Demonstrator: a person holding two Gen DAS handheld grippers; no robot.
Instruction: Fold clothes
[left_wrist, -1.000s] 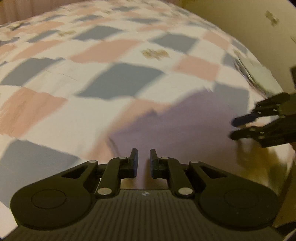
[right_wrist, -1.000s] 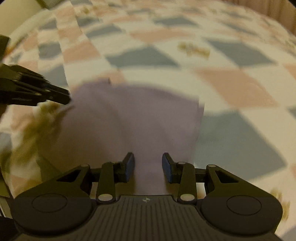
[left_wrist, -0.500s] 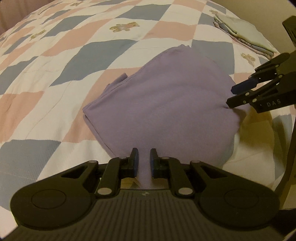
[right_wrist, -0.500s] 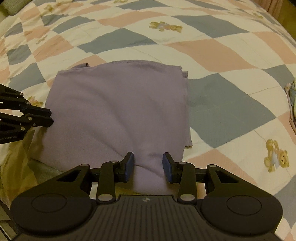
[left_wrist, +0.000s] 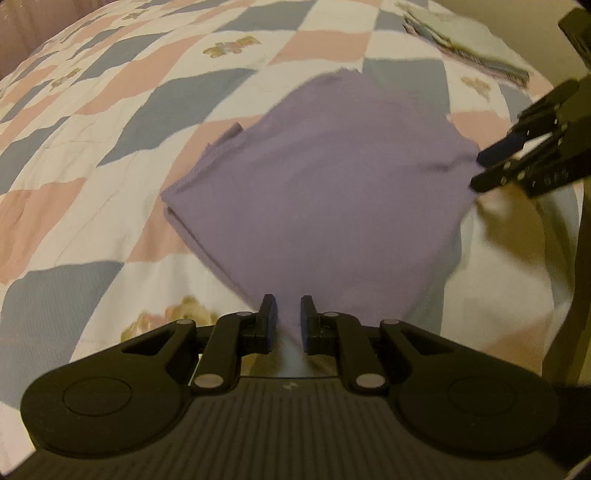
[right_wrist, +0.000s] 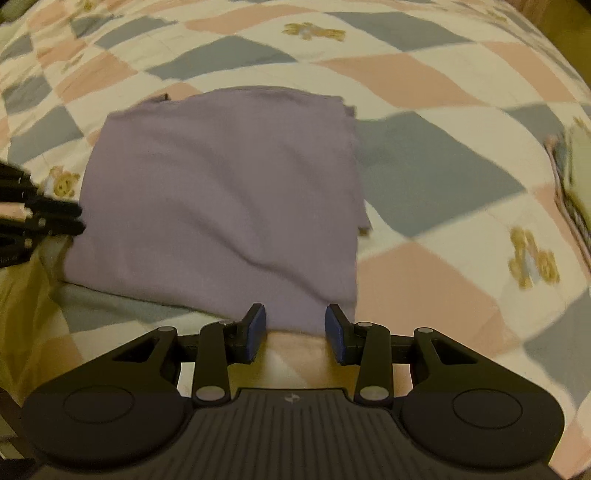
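my left gripper (left_wrist: 283, 314): jaws narrowly parted, purple cloth (left_wrist: 325, 192) corner between them, grip unclear | my right gripper (right_wrist: 294, 325): jaws wide, holding nothing, at cloth's near edge | cloth folded flat near bed's near edge on checkered quilt (right_wrist: 424, 173) | folded stack (left_wrist: 461, 37) at far corner

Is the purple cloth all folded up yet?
Mostly. The purple cloth lies on the quilt as a layered rectangle. The left gripper pinches one near corner; the right gripper is open at the other. What's left: probably letting go, maybe moving it to the folded stack.
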